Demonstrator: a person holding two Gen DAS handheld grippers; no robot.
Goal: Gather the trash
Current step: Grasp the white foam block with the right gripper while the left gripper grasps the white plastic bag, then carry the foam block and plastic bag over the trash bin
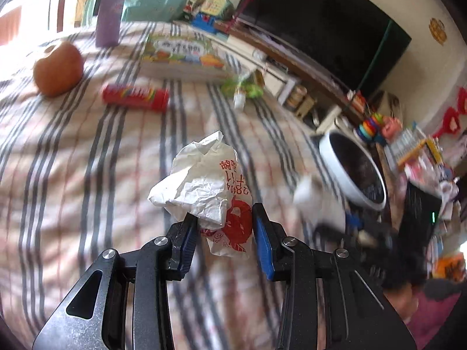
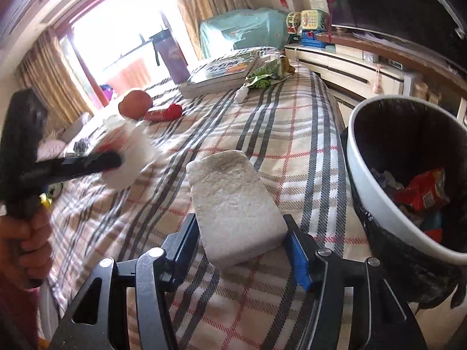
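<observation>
The crumpled paper wrapper [image 1: 204, 186], white with red print, is clamped between the blue pads of the left gripper [image 1: 224, 230] and hangs clear above the plaid bedspread [image 1: 87, 175]; it is creased, light and thin, and looks easily crushed. In the right wrist view the same gripper and its load show as a blur at the left, held by a hand [image 2: 26, 233]. The right gripper [image 2: 242, 245] straddles a white foam block [image 2: 236, 204], a rough-grained rectangular slab lying on the bed; its jaws stand either side of the near end, and whether the pads press on it cannot be told. Just beside the bed's edge stands the trash bin [image 2: 373, 198], round, white-rimmed and lined with a black bag, with a red snack packet [image 2: 423, 192] and other scraps already inside, so the job looks partly done. Still to go, by my reading: the wrapper, the foam, and probably the green snack bag [image 1: 242, 87] farther up the bed. The red cylindrical tube [image 1: 135, 97], the reddish-brown apple-shaped object [image 1: 58, 68], the picture books [image 1: 181, 55] and the purple bottle [image 1: 109, 14] may or may not be rubbish.
</observation>
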